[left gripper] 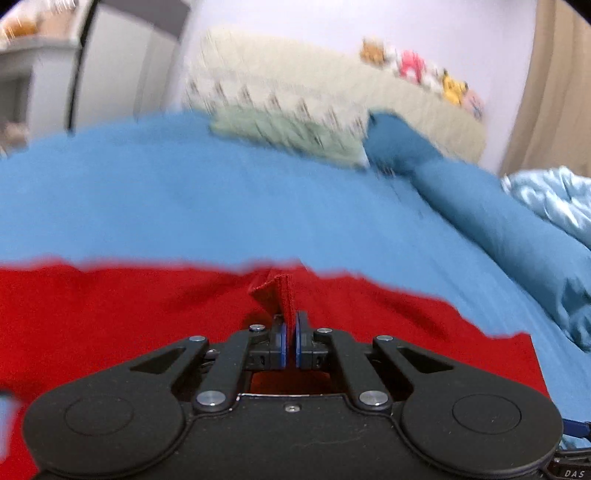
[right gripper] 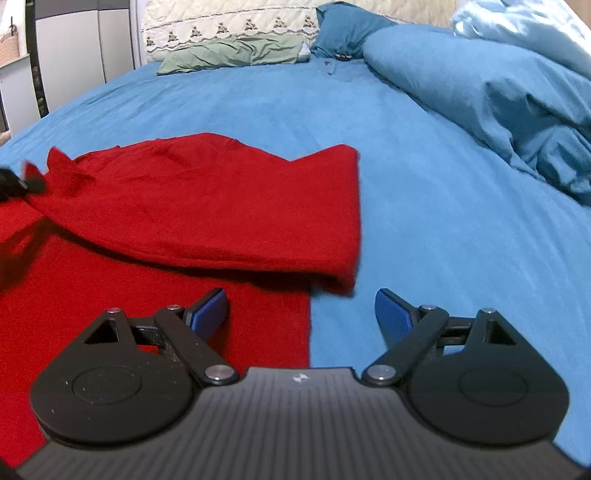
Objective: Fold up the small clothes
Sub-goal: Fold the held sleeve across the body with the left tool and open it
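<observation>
The left tool is pinched tight on a raised hem tab of the red knit garment, its blue pads nearly touching with the cloth standing up between them. The right tool hangs wide apart and holds nothing; its left pad sits over the garment's lower layer, its right pad over bare sheet.

The garment lies spread on the blue bed sheet, toward the bed's near edge, with an upper layer folded across the lower one. That fold's long axis runs left to right just ahead of the right tool, ending in a rounded doubled edge close to the right tool's open gap. The right tool is judged the nearer one to that free end, while the left tool holds the far left end.

Beyond, a rumpled blue duvet fills the bed's right side. A green cloth and a cream quilted pillow lie at the head edge. Grey cabinet doors stand to the left.
</observation>
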The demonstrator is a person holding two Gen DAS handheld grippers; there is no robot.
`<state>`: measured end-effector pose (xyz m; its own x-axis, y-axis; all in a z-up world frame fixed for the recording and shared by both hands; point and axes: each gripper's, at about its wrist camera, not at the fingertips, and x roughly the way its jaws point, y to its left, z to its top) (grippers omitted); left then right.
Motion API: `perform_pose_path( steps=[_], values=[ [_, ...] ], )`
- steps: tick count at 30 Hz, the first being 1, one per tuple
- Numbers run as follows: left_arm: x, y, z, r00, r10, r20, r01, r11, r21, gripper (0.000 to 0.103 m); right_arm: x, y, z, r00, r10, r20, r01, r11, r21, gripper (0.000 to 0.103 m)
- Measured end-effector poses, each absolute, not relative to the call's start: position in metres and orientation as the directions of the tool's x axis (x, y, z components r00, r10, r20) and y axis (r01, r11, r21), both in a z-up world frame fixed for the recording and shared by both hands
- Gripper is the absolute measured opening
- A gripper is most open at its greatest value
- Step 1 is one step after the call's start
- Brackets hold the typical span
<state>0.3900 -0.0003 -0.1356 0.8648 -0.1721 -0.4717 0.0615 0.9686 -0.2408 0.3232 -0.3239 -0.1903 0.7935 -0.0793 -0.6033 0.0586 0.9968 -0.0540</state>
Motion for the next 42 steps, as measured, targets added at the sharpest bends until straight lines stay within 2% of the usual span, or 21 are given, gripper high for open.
perform_pose_path(
  steps=[3,8,14,19,22,27,30,31,32,36,40,42],
  values=[
    [0.383,0.024,-0.13,0.897,-0.102,-0.431,0.009,0.977,-0.214,0.004,0.331,-0.317,-0.194,0.799,-0.105,-0.592,0.065,0.994,-0.088,0.103],
    [0.384,0.048,-0.143,0.885,-0.077,-0.46,-0.031,0.975,-0.221,0.004,0.337,-0.313,-0.196,0.795,-0.135,-0.592,0.09,0.99,-0.105,0.103],
    [0.37,0.064,-0.146,0.893,-0.04,-0.449,-0.078,0.968,-0.24,0.004,0.364,-0.317,-0.188,0.764,-0.253,-0.593,0.151,0.964,-0.218,0.102],
    [0.37,0.07,-0.163,0.847,-0.06,-0.528,-0.055,0.978,-0.199,0.005,0.354,-0.329,-0.189,0.737,-0.285,-0.613,0.142,0.952,-0.272,0.103],
    [0.36,0.076,-0.167,0.826,-0.052,-0.561,-0.063,0.981,-0.184,0.01,0.35,-0.332,-0.188,0.735,-0.272,-0.621,0.113,0.952,-0.284,0.103],
    [0.325,0.095,-0.158,0.798,0.042,-0.601,-0.137,0.984,-0.114,0.016,0.339,-0.334,-0.172,0.718,-0.259,-0.646,0.065,0.949,-0.309,0.103],
    [0.316,0.094,-0.142,0.829,0.011,-0.559,-0.087,0.99,-0.11,0.033,0.327,-0.326,-0.154,0.786,-0.163,-0.597,0.023,0.972,-0.235,0.103],
    [0.32,0.09,-0.138,0.83,-0.019,-0.558,-0.055,0.992,-0.115,0.045,0.326,-0.321,-0.148,0.812,-0.109,-0.573,-0.003,0.982,-0.191,0.103],
    [0.325,0.085,-0.138,0.827,-0.047,-0.561,-0.029,0.992,-0.126,0.052,0.329,-0.315,-0.146,0.83,-0.063,-0.555,-0.032,0.987,-0.16,0.103],
    [0.355,0.057,-0.144,0.822,-0.092,-0.562,0.024,0.992,-0.127,0.052,0.365,-0.292,-0.16,0.828,0.052,-0.559,-0.089,0.995,-0.038,0.103],
    [0.381,0.039,-0.155,0.817,-0.114,-0.565,0.078,0.993,-0.087,0.052,0.398,-0.302,-0.192,0.79,0.063,-0.61,0.018,0.992,0.126,0.103],
    [0.388,0.038,-0.161,0.8,-0.117,-0.588,0.089,0.993,-0.076,0.052,0.4,-0.308,-0.196,0.783,0.054,-0.619,0.039,0.99,0.136,0.103]
  ],
)
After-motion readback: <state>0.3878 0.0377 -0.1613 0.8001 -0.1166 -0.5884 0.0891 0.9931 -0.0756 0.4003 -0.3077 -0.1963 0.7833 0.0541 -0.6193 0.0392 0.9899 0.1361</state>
